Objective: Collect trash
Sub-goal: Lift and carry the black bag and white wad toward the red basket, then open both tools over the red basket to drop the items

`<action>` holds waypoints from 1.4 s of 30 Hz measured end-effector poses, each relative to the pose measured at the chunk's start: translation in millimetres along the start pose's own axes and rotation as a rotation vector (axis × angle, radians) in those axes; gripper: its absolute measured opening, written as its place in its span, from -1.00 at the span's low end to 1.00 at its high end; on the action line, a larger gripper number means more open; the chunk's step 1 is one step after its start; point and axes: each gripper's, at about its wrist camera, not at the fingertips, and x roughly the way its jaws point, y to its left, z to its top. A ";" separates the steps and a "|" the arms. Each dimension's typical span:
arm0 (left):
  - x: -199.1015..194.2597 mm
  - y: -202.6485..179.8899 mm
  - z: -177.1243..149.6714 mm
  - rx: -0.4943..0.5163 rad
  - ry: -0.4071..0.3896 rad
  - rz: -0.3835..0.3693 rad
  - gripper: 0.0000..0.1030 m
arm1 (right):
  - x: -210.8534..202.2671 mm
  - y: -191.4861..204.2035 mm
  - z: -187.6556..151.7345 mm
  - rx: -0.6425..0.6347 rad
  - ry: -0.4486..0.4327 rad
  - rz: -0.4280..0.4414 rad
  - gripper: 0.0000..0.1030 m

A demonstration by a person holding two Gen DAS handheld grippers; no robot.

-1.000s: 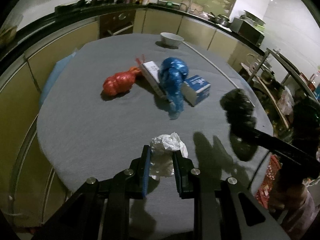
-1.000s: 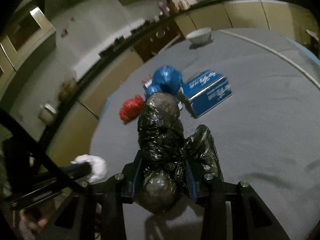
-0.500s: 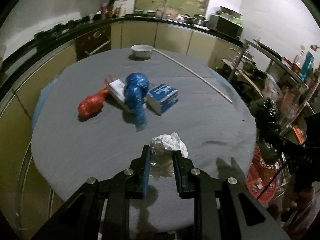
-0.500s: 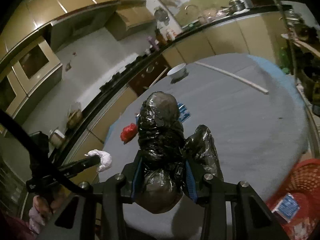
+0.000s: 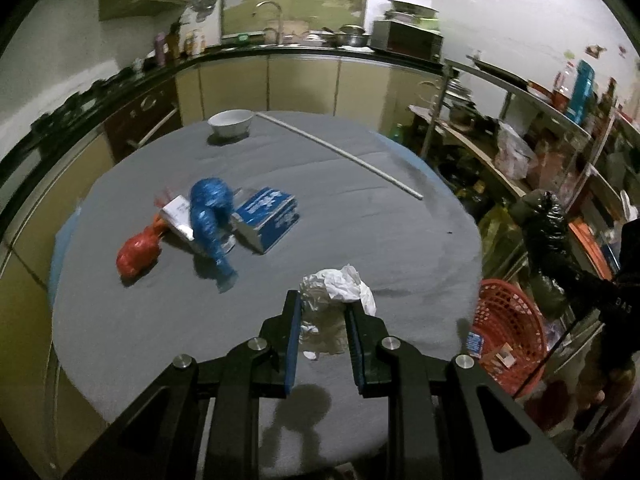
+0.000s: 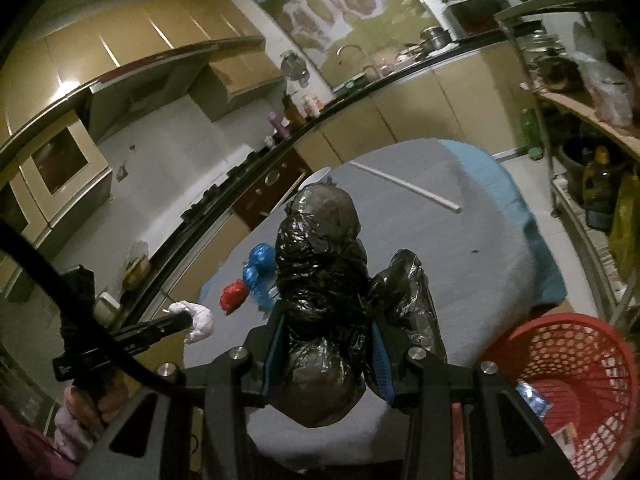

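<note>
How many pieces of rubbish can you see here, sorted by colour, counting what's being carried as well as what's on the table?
Blue: 2, the blue bag and blue box
Red: 1, the red bag
White: 2, the white carton and the crumpled white paper in the left gripper
Black: 1, the black bag in the right gripper
Total: 6

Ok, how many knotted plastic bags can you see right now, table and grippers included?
3. Red bag and blue bag lie on the table; black bag is clamped in the right gripper. Others may be hidden.
</note>
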 end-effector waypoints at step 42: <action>109.8 -248.2 -21.1 0.455 0.231 -0.335 0.09 | -96.3 -181.1 -64.8 0.444 -0.024 -0.338 0.07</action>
